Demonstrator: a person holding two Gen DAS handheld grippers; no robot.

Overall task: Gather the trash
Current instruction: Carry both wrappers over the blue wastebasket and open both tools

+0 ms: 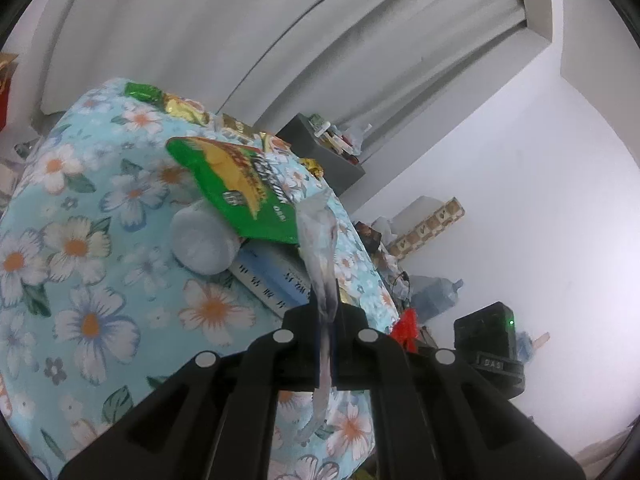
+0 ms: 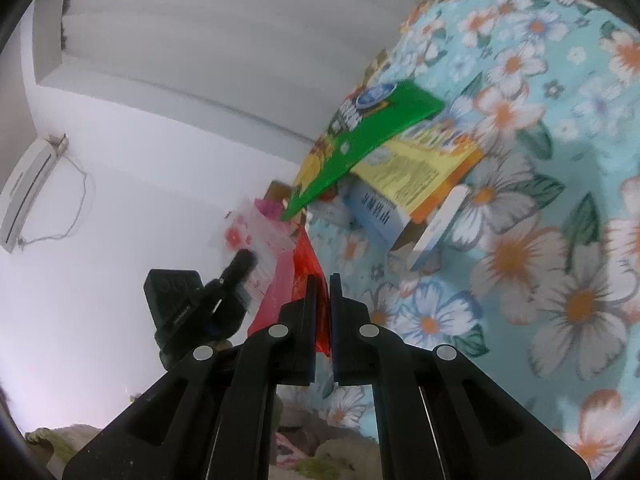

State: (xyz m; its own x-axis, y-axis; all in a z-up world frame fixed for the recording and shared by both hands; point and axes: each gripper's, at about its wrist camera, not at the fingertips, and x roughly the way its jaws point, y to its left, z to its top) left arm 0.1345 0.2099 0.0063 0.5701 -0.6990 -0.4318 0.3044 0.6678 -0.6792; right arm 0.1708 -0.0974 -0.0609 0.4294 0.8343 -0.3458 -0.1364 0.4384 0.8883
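Observation:
My left gripper (image 1: 327, 312) is shut on a clear plastic wrapper (image 1: 318, 240) that sticks up past the fingers over the flowered tablecloth (image 1: 100, 208). A green chip bag (image 1: 240, 188) lies on the table just beyond it, over a blue-white box (image 1: 272, 280) and beside a grey round lump (image 1: 200, 240). My right gripper (image 2: 323, 300) is shut on the edge of a red plastic bag (image 2: 306, 264) at the table's edge. In the right wrist view the green chip bag (image 2: 360, 140) rests on a yellow box (image 2: 424, 168) and the blue-white box (image 2: 372, 208).
Gold and green wrappers (image 1: 168, 100) lie at the table's far edge. A grey cabinet (image 1: 324, 152) with clutter stands behind. A black device (image 1: 488, 340) and water bottle (image 1: 432, 292) sit to the right. A white flat stick (image 2: 440, 220) lies by the boxes.

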